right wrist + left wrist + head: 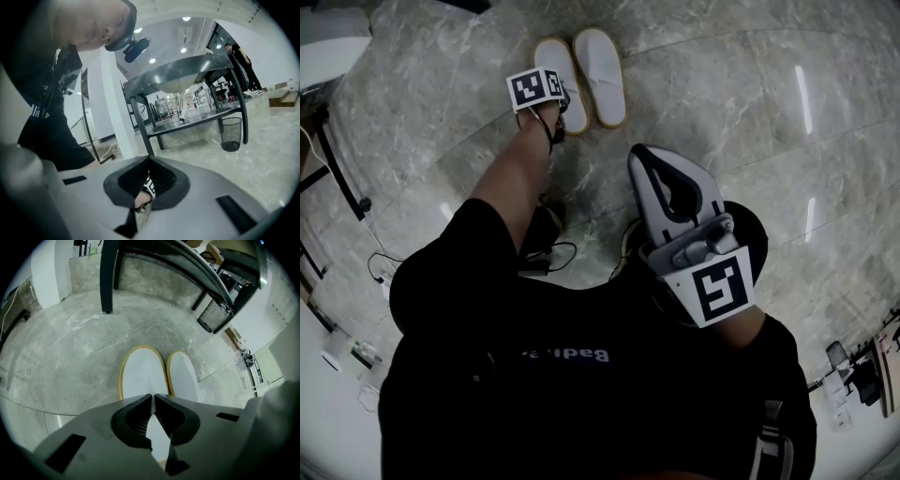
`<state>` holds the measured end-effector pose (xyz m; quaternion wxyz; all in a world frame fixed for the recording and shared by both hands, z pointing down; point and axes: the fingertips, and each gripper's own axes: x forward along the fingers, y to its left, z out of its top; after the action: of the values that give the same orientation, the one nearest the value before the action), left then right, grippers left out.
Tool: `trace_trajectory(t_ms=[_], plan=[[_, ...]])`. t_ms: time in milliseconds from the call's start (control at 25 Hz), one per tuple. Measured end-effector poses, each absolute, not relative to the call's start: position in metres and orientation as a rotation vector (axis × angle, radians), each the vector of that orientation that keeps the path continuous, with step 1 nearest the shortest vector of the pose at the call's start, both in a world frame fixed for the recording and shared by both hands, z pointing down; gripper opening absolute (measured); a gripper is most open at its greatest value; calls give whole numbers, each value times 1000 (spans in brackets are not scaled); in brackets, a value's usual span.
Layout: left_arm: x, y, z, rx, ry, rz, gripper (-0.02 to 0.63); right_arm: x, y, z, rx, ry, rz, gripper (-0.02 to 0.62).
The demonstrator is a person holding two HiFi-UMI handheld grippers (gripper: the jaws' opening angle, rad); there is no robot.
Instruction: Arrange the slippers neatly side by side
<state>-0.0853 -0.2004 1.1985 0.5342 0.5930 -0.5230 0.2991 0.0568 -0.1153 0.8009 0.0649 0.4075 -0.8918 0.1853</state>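
Two white slippers with tan rims lie side by side on the marble floor, toes pointing away from me: the left slipper (551, 58) (143, 373) and the right slipper (600, 75) (183, 378). My left gripper (561, 111) (153, 397) points steeply down over the heel end of the left slipper. Its tips meet, with nothing between them, and the heel is hidden under it. My right gripper (649, 153) (149, 160) is held close to my body, well back from the slippers. It is shut and empty.
A dark-legged table (108, 277) (187, 75) stands beyond the slippers, with a black mesh bin (213, 315) (231, 133) beside it. Cables (380, 267) trail on the floor at the left. A person (243, 56) stands far off.
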Motion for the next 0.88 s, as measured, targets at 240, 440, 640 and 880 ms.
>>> trace_trajectory(t_ms=[240,440,640,880], plan=[[-76,-201,1199,1433,-1236,753,20,65,-118,802,1261,-2676,554,-2],[-71,-203,1197,1482,-1224,778,21,64,-119,798,1250,-2702,531,-2],[-67,-200,1190,1514,-1201,762,94,58,-118,796,1229,-2721,521,-2],[-70,-192,1176,1525,-1170,742,121,44,-123,791,1209,-2741,519,-2]])
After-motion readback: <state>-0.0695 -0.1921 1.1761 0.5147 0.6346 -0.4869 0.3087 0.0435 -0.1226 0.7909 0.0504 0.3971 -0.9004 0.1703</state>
